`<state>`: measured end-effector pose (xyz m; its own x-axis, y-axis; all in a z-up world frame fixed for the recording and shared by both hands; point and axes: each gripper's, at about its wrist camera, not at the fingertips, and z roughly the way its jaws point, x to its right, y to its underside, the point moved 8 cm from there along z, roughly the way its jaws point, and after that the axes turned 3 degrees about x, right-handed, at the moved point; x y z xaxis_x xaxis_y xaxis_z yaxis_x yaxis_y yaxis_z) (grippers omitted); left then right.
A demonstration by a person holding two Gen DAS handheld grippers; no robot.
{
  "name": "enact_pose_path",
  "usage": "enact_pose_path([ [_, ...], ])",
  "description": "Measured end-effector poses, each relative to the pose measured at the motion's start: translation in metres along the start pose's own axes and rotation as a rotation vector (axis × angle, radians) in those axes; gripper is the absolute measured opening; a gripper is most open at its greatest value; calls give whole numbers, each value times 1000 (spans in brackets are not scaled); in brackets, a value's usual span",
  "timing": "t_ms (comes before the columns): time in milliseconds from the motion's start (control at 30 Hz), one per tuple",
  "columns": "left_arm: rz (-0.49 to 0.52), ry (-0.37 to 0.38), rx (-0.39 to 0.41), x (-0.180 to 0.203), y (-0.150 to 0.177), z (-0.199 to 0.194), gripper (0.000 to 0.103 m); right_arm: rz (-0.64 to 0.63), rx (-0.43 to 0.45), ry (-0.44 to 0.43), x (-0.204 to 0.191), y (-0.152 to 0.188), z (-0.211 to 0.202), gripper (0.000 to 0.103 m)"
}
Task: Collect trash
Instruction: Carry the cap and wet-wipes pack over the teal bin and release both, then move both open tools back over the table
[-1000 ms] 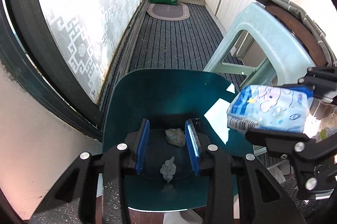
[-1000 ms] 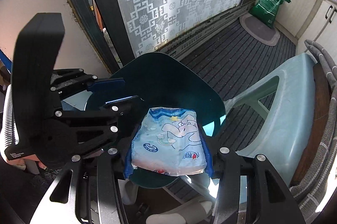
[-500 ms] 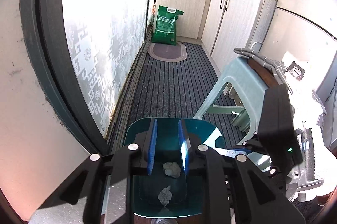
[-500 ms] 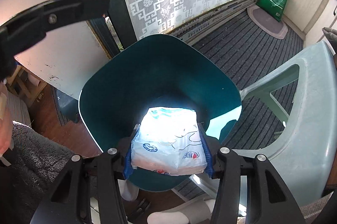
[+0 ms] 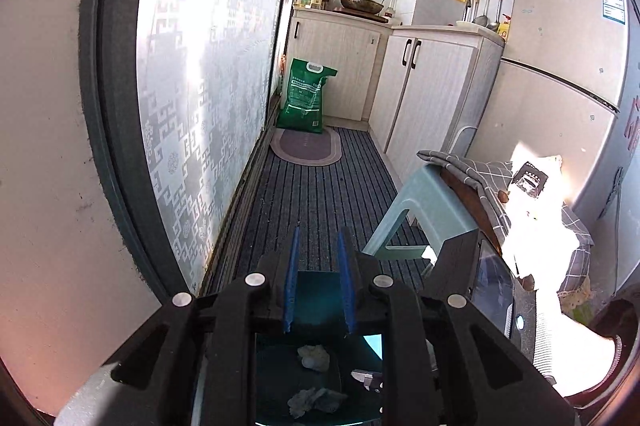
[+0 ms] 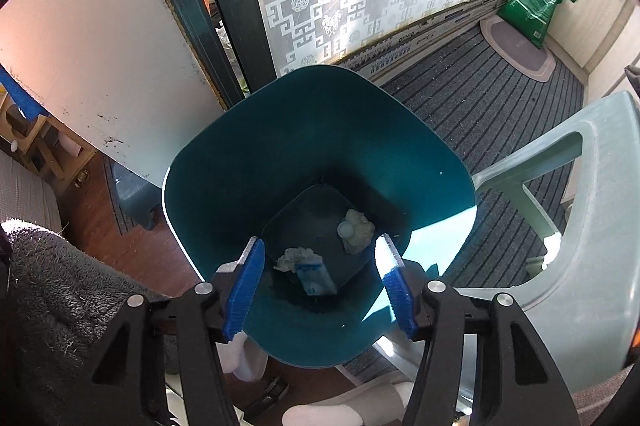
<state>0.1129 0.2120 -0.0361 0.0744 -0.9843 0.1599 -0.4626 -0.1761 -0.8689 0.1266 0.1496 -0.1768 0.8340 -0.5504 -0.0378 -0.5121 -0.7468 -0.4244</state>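
Note:
A teal trash bin (image 6: 320, 114) stands on the floor, straight below my right gripper (image 6: 319, 241). That gripper is open with nothing between its blue pads. On the bin's bottom lie a blue-and-white tissue pack (image 6: 316, 276), a crumpled tissue (image 6: 290, 258) and a white wad with a small bottle (image 6: 356, 230). My left gripper (image 5: 319, 232) hovers higher over the bin's near wall (image 5: 320, 290) and points along the corridor. Its pads stand a narrow gap apart and hold nothing. Two crumpled tissues (image 5: 314, 358) show below it.
A pale green plastic stool (image 6: 580, 226) stands right of the bin, with a grey checked cloth (image 5: 480, 174) on it. A frosted glass door (image 5: 208, 86) runs along the left. A green sack (image 5: 304, 98), an oval mat (image 5: 306, 146), cabinets and a fridge (image 5: 560, 86) lie farther on.
The right gripper let go of the tissue pack, which now lies in the bin. The left gripper rose and tilted up toward the corridor, and its jaws narrowed.

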Motion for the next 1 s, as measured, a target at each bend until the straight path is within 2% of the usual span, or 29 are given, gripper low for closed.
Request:
enact_pose_path([
  [133,-8,9,43,1,-11,-9,21,-14,69,1,-3,-9,-26,43],
  [300,-16,23,83,7,-25,-17,21,-2,176,21,4,-23,-67,41],
  [533,16,59,93,38,-36,-10,21,61,320,73,44,-27,-128,37],
  [833,79,133,59,100,-38,16,27,152,399,150,105,4,-176,37],
  [1000,169,160,18,141,-35,39,28,219,414,190,146,31,-193,37],
])
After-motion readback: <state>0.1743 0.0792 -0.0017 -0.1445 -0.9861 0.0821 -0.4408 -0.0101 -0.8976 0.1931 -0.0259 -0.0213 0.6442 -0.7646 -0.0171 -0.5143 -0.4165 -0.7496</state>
